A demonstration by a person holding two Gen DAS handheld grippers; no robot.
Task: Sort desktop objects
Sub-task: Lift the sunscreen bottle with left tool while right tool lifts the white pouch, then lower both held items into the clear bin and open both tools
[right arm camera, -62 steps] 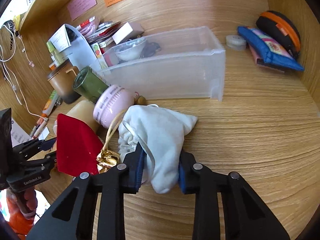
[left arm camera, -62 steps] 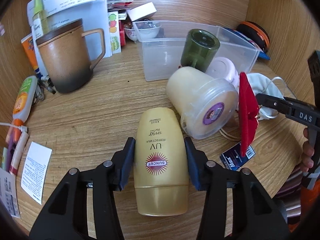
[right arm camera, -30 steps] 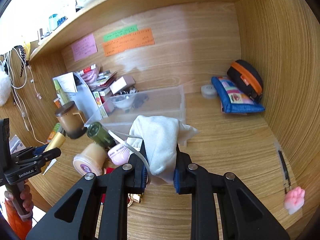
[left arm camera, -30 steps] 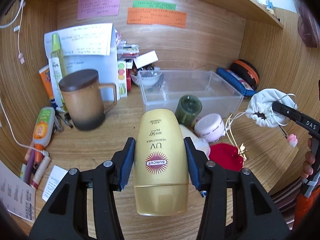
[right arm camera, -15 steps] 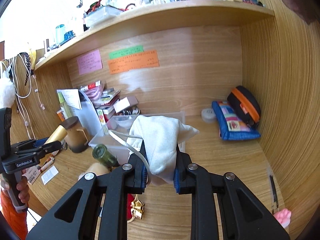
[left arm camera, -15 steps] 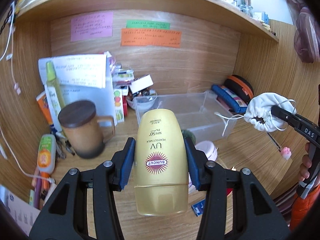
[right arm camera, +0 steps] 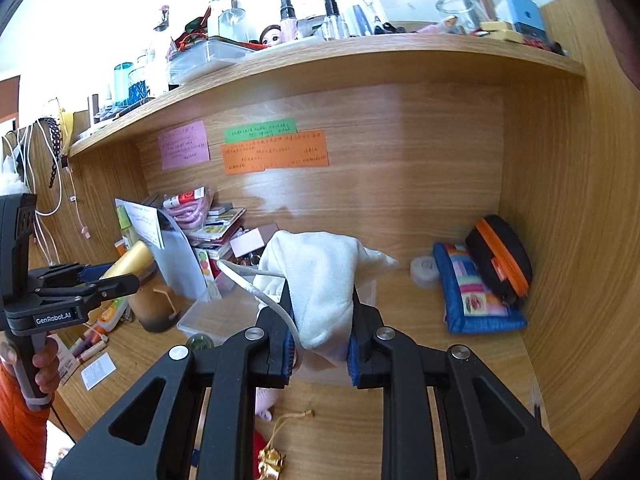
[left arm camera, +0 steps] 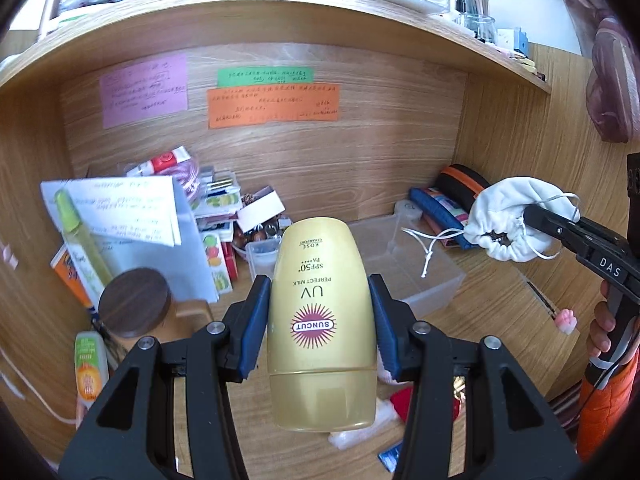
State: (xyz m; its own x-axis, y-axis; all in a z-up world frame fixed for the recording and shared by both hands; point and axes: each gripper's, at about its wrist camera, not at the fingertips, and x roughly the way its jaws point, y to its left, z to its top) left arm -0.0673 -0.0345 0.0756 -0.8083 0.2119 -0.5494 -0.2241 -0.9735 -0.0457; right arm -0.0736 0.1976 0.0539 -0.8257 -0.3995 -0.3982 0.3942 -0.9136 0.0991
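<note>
Clamped between the blue pads of the left claw (left arm camera: 320,328) is a yellow sunscreen bottle (left arm camera: 322,320), held cap end toward the camera and clear of the counter (left arm camera: 500,320). Pinched between the pads of the right claw (right arm camera: 320,332) is a white drawstring pouch (right arm camera: 320,284), its cord (right arm camera: 276,304) looped over the left finger; the pouch is likewise held above the counter. Below the left claw, a red pouch (left arm camera: 404,400) is seen lying on the wood. Just beyond the 2 claws, a clear plastic bin (left arm camera: 400,264) is set on the counter, with a brown lidded mug (left arm camera: 134,308) to its left and a stack of papers and small boxes (left arm camera: 132,216) behind the mug. Farther right, a blue pencil case (right arm camera: 472,292) and a black pouch with an orange zip (right arm camera: 500,264) are placed against the side wall. On the back panel, 3 notes are stuck: pink (left arm camera: 144,90), green (left arm camera: 264,76) and orange (left arm camera: 272,106).
</note>
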